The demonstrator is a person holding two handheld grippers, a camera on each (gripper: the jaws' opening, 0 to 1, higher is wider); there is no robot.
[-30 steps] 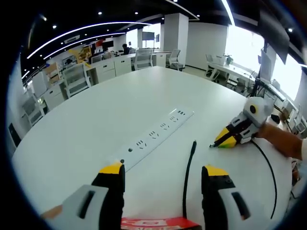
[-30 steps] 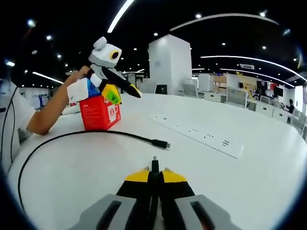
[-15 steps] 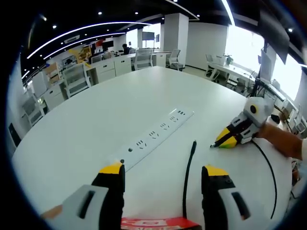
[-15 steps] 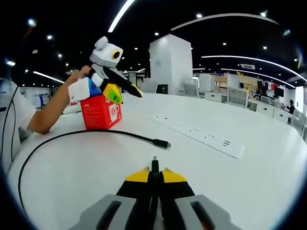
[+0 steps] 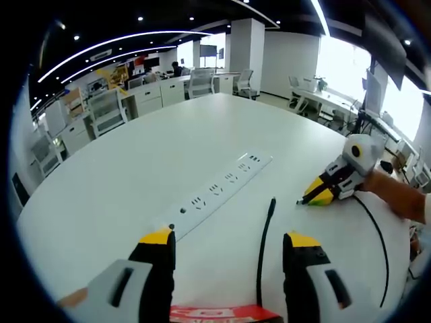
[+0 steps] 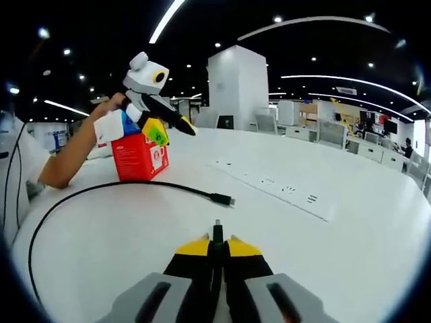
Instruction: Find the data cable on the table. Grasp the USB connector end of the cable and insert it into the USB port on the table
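Observation:
A black data cable (image 6: pixel 101 192) loops across the white table (image 6: pixel 350 256). One connector end (image 6: pixel 217 227) sticks out between the jaws of my right gripper (image 6: pixel 217 245), which is shut on it. The other end (image 6: pixel 223 199) lies free on the table, short of the white power strip (image 6: pixel 276 188). In the left gripper view my left gripper (image 5: pixel 230 239) is open with nothing between its jaws. The free cable end (image 5: pixel 272 202) lies ahead of it, beside the power strip (image 5: pixel 215 192). The right gripper (image 5: pixel 302 200) comes in from the right, low over the table.
A red box (image 6: pixel 139 156) stands on the table under the left gripper (image 6: pixel 182 126), which a person's hand and forearm (image 6: pixel 67 161) hold. Office desks and chairs (image 5: pixel 108 108) stand beyond the table's far edge.
The right gripper, with the cable end in it, has shifted slightly. The left gripper and the free cable end have stayed where they were.

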